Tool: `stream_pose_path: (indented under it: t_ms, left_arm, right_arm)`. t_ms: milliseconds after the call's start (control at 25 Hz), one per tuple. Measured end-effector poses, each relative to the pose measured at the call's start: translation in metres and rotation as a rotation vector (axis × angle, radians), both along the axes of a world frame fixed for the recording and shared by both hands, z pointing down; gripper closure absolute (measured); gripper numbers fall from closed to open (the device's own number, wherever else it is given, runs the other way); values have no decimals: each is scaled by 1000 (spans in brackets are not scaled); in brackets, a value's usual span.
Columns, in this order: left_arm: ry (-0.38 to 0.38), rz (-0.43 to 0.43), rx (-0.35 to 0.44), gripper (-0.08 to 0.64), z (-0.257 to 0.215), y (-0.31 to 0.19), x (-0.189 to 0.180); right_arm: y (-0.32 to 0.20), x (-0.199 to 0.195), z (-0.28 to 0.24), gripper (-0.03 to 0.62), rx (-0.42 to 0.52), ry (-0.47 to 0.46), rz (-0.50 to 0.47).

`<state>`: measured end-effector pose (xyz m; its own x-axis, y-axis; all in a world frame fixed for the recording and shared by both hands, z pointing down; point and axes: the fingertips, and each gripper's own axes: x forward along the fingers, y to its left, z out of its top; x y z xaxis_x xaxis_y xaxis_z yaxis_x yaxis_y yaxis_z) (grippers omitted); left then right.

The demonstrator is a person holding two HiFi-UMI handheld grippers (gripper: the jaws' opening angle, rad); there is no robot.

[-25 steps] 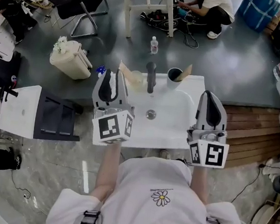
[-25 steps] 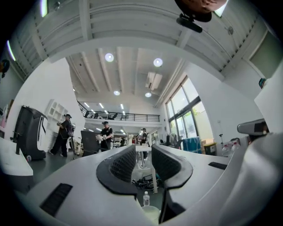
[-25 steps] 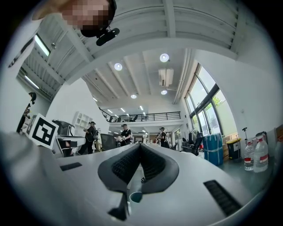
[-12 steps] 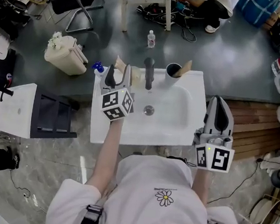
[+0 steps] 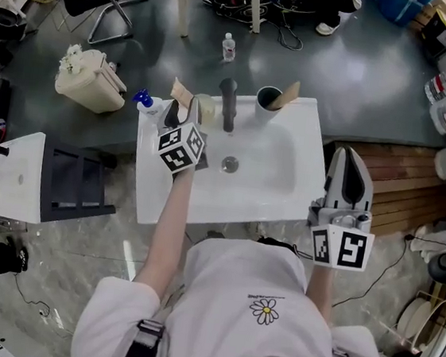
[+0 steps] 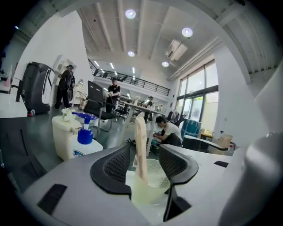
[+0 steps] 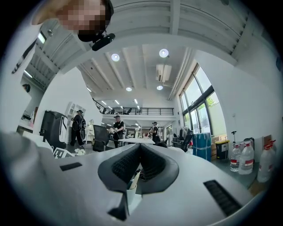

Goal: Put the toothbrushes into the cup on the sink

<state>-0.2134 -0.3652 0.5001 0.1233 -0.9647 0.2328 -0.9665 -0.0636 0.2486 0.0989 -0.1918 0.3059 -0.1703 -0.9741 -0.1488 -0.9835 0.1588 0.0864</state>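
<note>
Straddles upright tan toothbrush (image 6: 140, 145), standing in pale holder (image 6: 148, 194) at sink (image 5: 278, 188) rear-left, with left gripper (image 6: 145, 155) jaws apart, just narrowing, untouching; holds right gripper (image 7: 139, 156) shut, empty. Probably light, stiff, smooth: suits pinching mid-handle

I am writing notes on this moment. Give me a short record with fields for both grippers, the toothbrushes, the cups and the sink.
left gripper: open, jaws just been closing a little; pads either side of the wooden toothbrush, not on it
clear cup: holds that toothbrush upright
dark cup: at the back of the sink, right of the faucet; second toothbrush inside
right gripper: shut, nothing between
soap bottle: sink's back left corner
</note>
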Motion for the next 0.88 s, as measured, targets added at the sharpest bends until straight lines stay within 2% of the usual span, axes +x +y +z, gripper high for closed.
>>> stream_pose_path:
  t_ms: [160,280,680,880]
  left_arm:
    - [23,3,-42,421,13,-4,-2]
    - [10,-2,-45,499,14,-4,-5]
    - [-39,7,-33,518,7,0,1]
    - [-66,12,6,523,-8,5,1]
  right_arm:
    - [1,-2,2,580,-7,8,2]
    - [2,-5,2,580,-5,15,-3]
    - [3,-5,0,580,0,12,-23]
    - [1,-8,-3,580,13,5,-45]
